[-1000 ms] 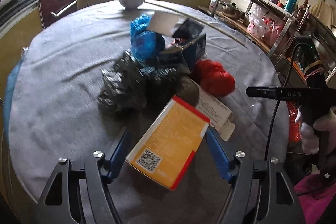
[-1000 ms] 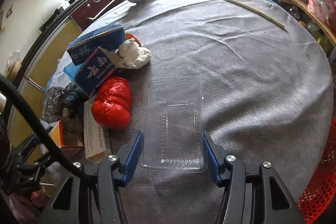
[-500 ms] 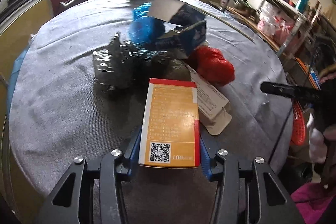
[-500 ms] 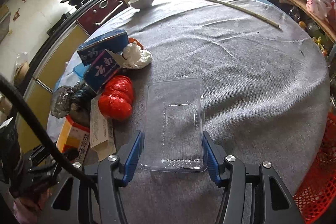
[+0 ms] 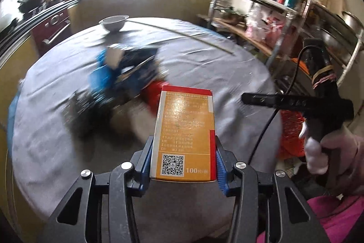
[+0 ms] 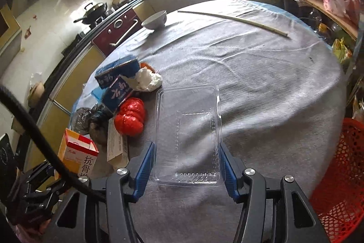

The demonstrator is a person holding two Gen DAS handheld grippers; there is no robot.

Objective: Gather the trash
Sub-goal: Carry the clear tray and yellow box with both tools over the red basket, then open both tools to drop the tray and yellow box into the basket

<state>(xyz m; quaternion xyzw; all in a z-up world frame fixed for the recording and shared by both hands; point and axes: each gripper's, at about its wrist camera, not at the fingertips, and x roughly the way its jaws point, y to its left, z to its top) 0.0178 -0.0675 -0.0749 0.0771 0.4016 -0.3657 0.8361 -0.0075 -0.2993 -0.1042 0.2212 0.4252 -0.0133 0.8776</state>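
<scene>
Comparing with a second back: the orange box (image 5: 184, 136), then lying loose between wide left jaws, is now clamped between the blue pads of the left gripper (image 5: 183, 163) and is carried clear of the grey-clothed table (image 6: 261, 74). Blur across the left view fits a hand in motion. The right gripper (image 6: 187, 165) is unchanged, clenched on the clear plastic tray (image 6: 187, 129), which is also seen lifted a little off the cloth. Judged: two pieces are secured and the carry to the bin is the step in hand.

The red mesh basket (image 6: 341, 174) is seen at the table's right edge, low, and is taken as the likely drop point. The orange box must be brought across to that side, past the person's gloved hand (image 5: 323, 152) and the trailing black cable (image 5: 264, 129); a snag is possible there.

Trash left on the cloth, in a cluster at left:
- blue cartons (image 6: 118, 83)
- black crumpled bag (image 6: 95, 120)
- red bag (image 6: 130, 117)
- flat paper carton (image 6: 116, 147)
- white wad (image 6: 147, 80)

The white bowl (image 6: 155, 19) and long stick (image 6: 234, 19) are well apart from it, at the far rim.
</scene>
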